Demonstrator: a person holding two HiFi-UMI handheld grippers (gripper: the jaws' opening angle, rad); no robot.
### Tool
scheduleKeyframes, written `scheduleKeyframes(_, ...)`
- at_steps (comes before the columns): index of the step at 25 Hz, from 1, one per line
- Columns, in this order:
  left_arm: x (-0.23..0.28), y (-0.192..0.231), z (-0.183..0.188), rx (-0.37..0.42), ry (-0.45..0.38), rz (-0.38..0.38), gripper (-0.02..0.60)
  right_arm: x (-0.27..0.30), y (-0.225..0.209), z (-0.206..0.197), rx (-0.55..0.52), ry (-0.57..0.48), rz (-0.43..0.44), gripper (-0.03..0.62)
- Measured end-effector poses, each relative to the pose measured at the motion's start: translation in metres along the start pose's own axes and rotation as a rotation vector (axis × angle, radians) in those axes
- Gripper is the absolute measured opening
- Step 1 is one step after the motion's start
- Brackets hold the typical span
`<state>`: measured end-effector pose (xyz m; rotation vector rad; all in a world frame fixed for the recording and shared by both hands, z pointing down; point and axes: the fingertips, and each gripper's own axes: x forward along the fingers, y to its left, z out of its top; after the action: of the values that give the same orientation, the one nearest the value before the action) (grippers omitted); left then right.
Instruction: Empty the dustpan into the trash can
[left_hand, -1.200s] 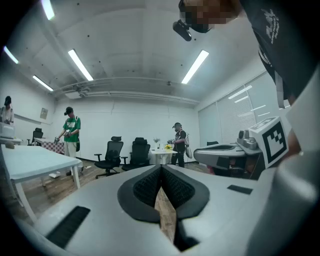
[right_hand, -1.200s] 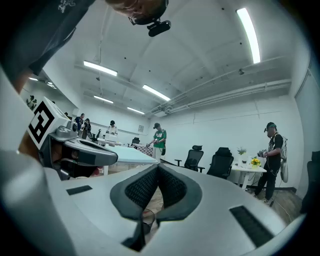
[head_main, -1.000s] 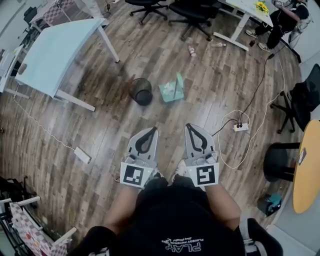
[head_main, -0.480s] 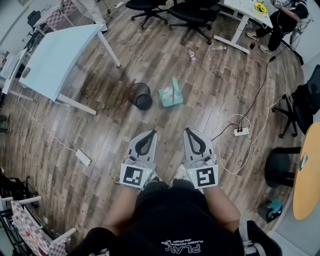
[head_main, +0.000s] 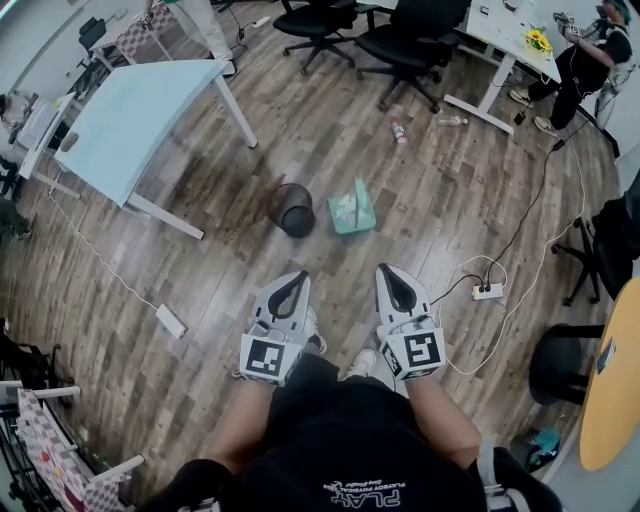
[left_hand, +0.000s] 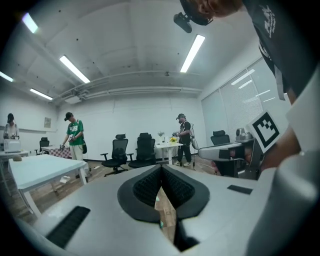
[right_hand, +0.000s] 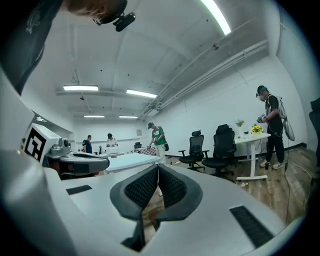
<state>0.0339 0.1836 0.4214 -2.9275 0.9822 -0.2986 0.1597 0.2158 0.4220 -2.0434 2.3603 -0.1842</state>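
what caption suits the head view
Left gripper and right gripper, shut and empty, point toward trash can and dustpan

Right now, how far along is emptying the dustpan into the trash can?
Nothing looks done: the teal dustpan sits on the floor beside the black trash can, whitish bits on it. In hand: nothing; the left gripper and right gripper are shut and empty, well short of both. Left: grasp, lift, tip.

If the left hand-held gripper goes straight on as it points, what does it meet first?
In the head view the trash can lies straight ahead of the left hand-held gripper. Its own view looks level toward office chairs, so it likely passes over the can; depth unclear.
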Motion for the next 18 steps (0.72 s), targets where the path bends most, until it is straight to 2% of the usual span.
scheduleKeyframes(4,0.019,0.033,-0.003,-0.037,-0.018,0.003,0.020,0.035,-0.006,0.004,-0.009,-0.006,-0.006,0.025)
scheduleKeyframes(9,0.044,0.099,0.004,-0.194,-0.069,0.029,0.020,0.087,-0.002,0.007,-0.073,0.022,-0.008,0.025)
scheduleKeyframes(12,0.058,0.134,0.011,-0.170,-0.084,0.030,0.020,0.117,0.001,0.007,-0.042,0.031,-0.026,0.025)
scheduleKeyframes(18,0.086,0.182,0.011,-0.132,-0.100,-0.028,0.020,0.172,0.003,0.006,-0.031,0.050,-0.088,0.025)
